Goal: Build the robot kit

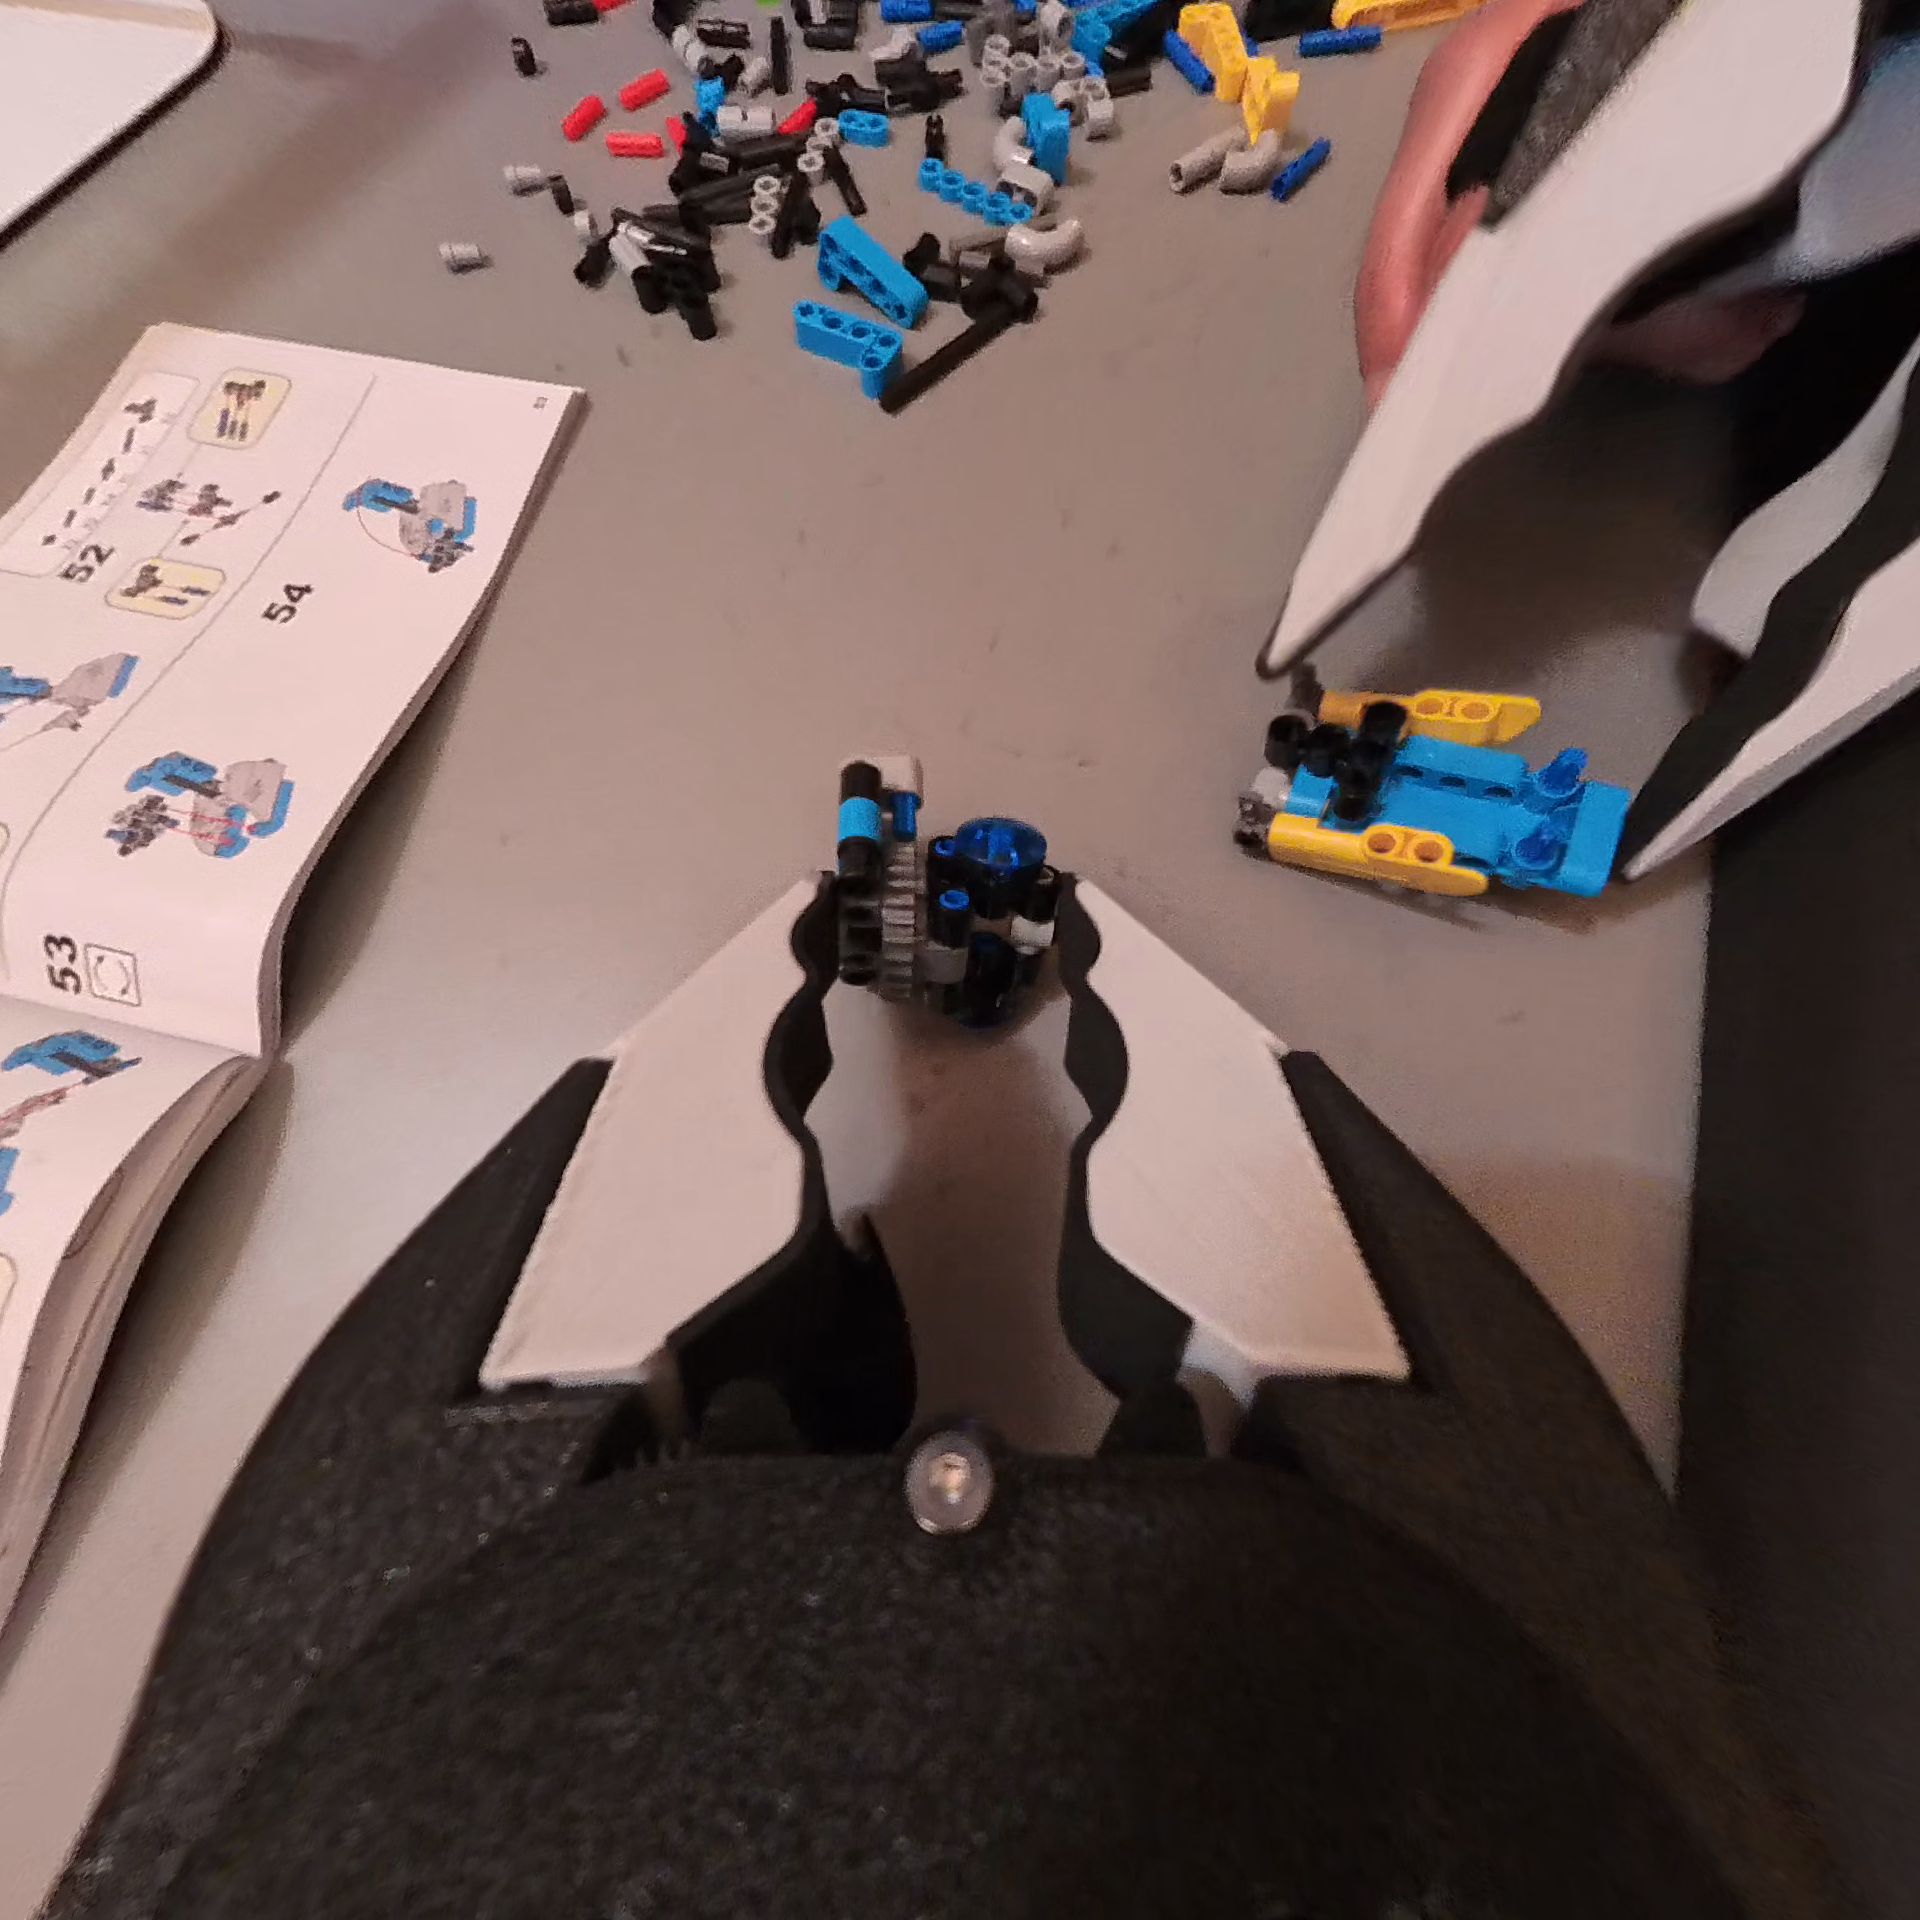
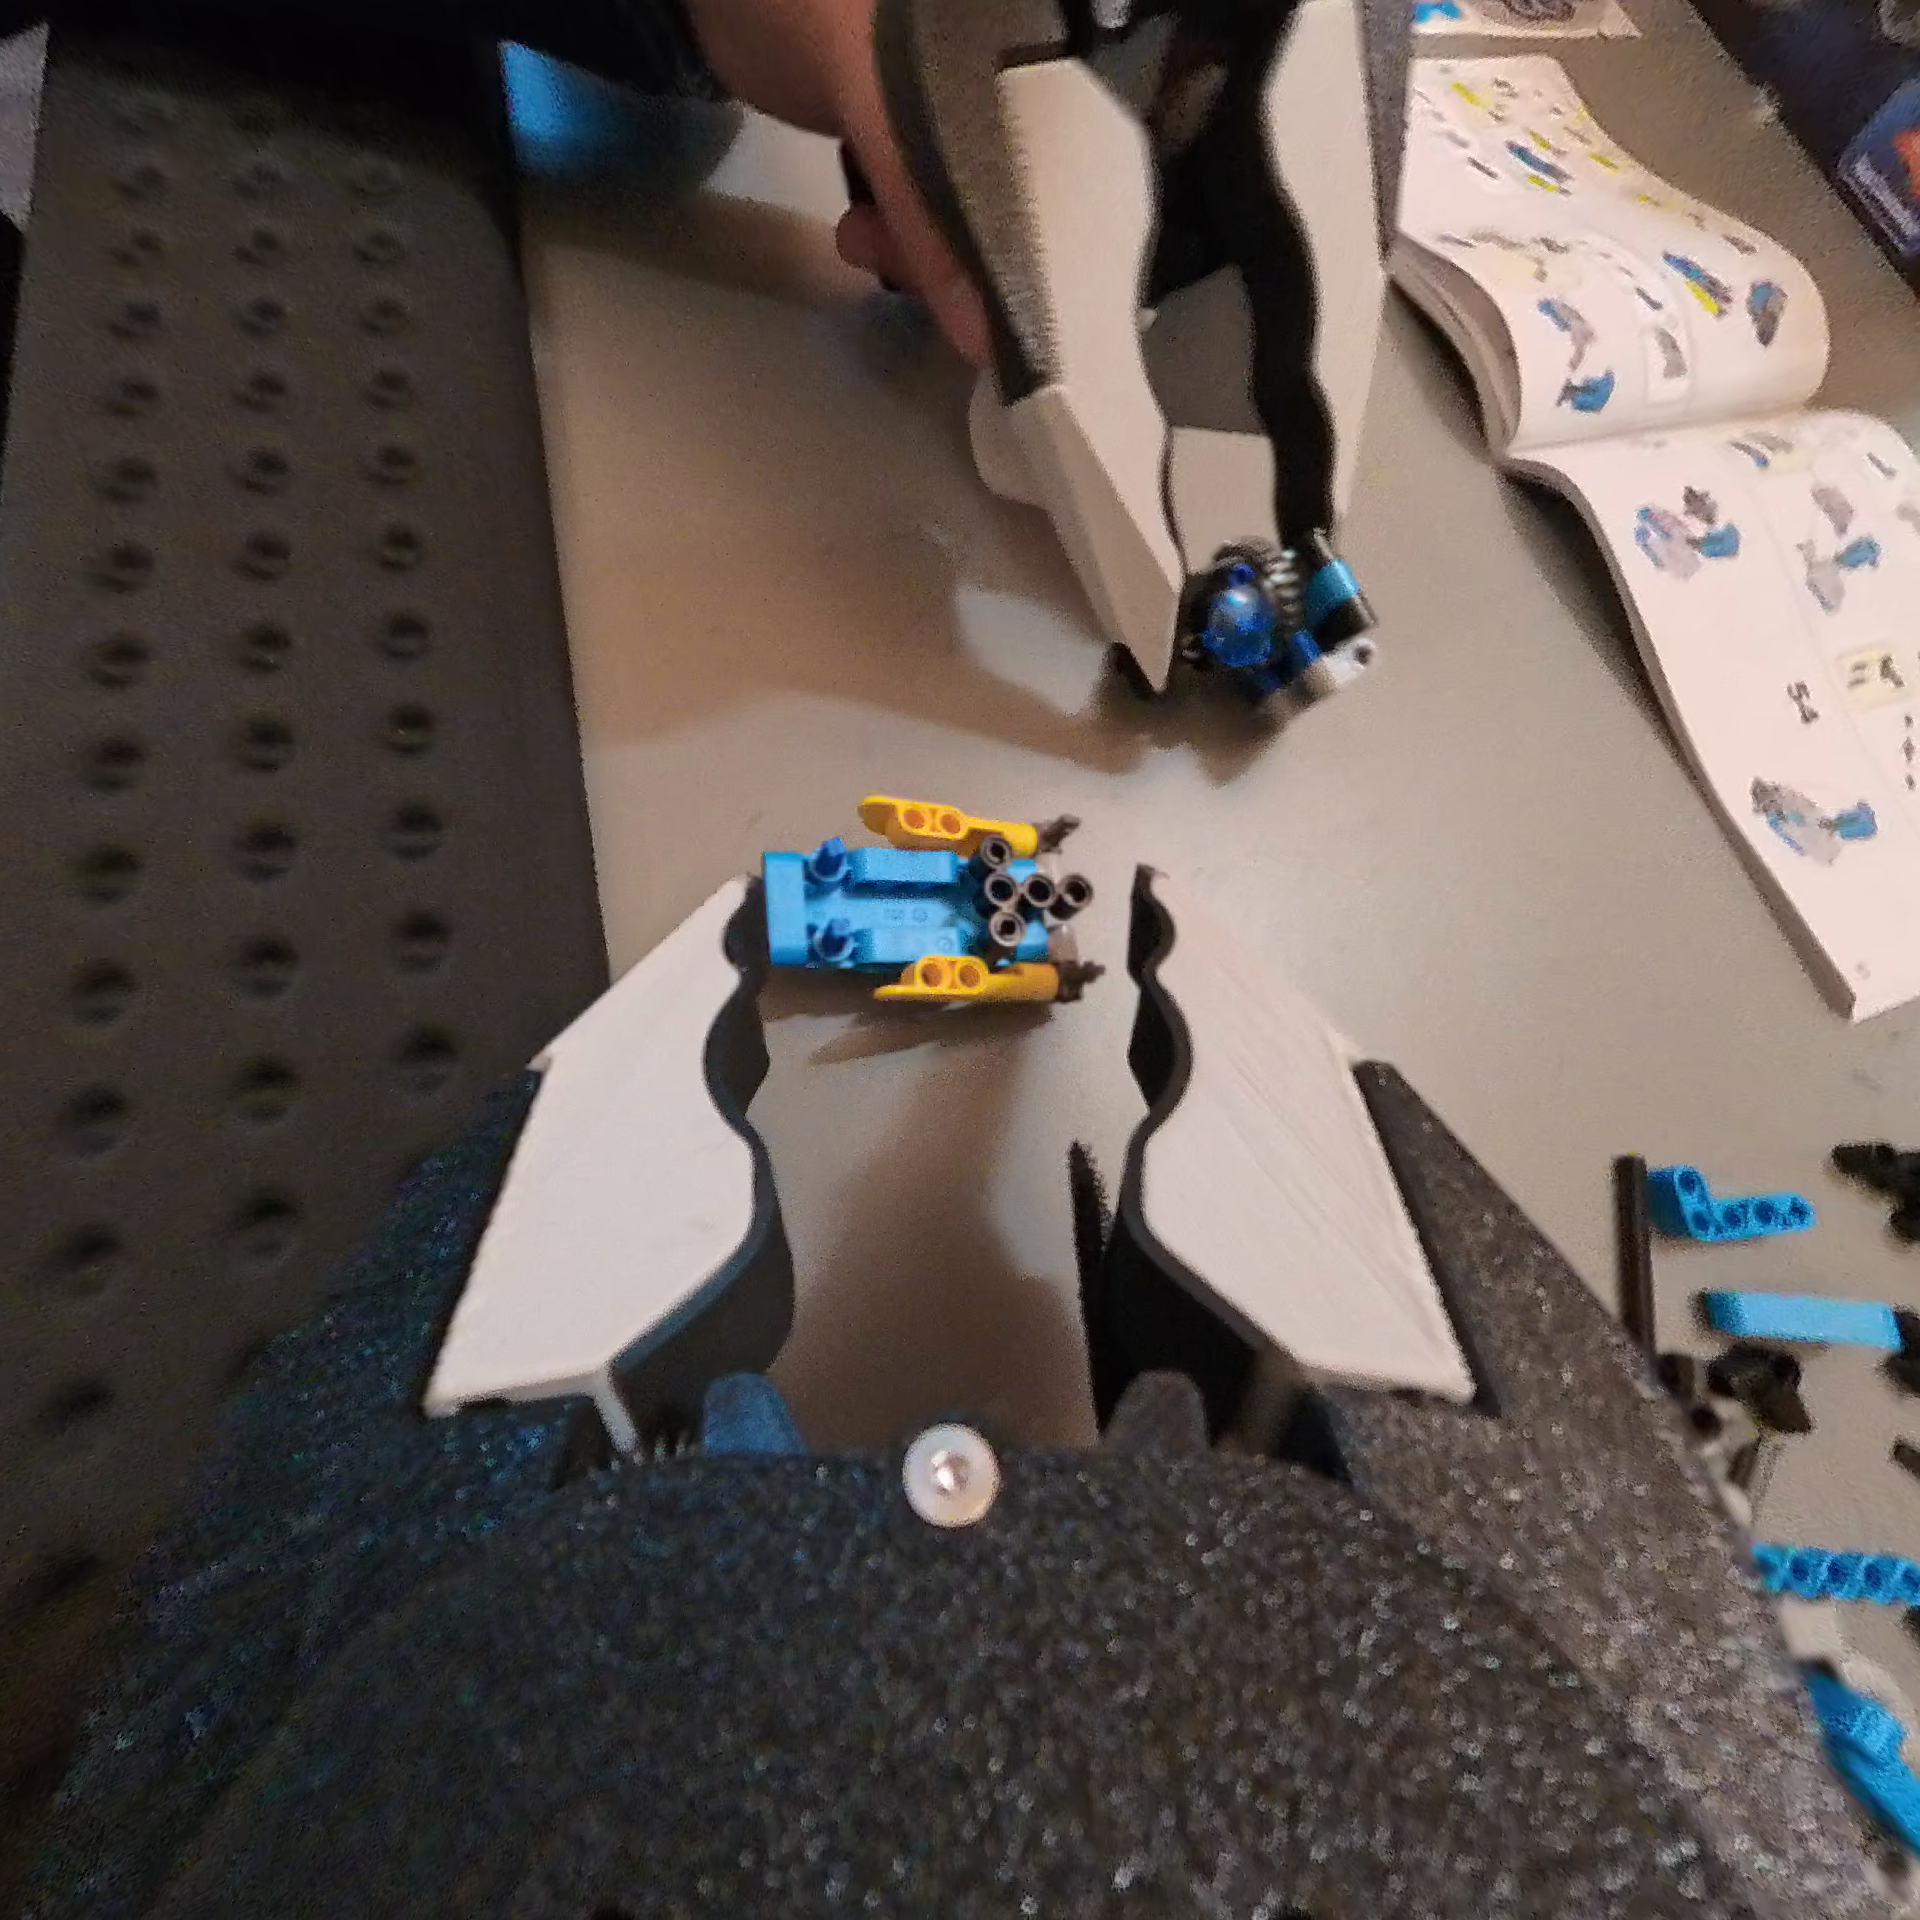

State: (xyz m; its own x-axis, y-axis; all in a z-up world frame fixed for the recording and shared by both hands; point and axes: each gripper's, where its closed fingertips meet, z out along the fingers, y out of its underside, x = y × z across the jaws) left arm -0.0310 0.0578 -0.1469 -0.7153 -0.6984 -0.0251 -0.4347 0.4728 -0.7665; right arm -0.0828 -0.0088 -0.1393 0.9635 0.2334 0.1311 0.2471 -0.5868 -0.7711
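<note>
Your left gripper [image 1: 943, 914] brackets the small black-and-blue geared brick assembly [image 1: 940, 899] on the grey table [image 1: 727, 644]. The blue-and-yellow brick chassis [image 1: 1429, 805] sits right of it (between your right gripper's [image 2: 940, 914] tips), the open instruction booklet [image 1: 260, 644] left.

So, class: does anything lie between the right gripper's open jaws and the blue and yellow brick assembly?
Nothing visible does. The blue and yellow brick assembly lies on bare table directly between the tips of the right gripper; the left gripper with its small geared assembly sits apart.

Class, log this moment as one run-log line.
left tool: shut on gear assembly | right tool: open, straddling blue-yellow assembly | grey table
</note>
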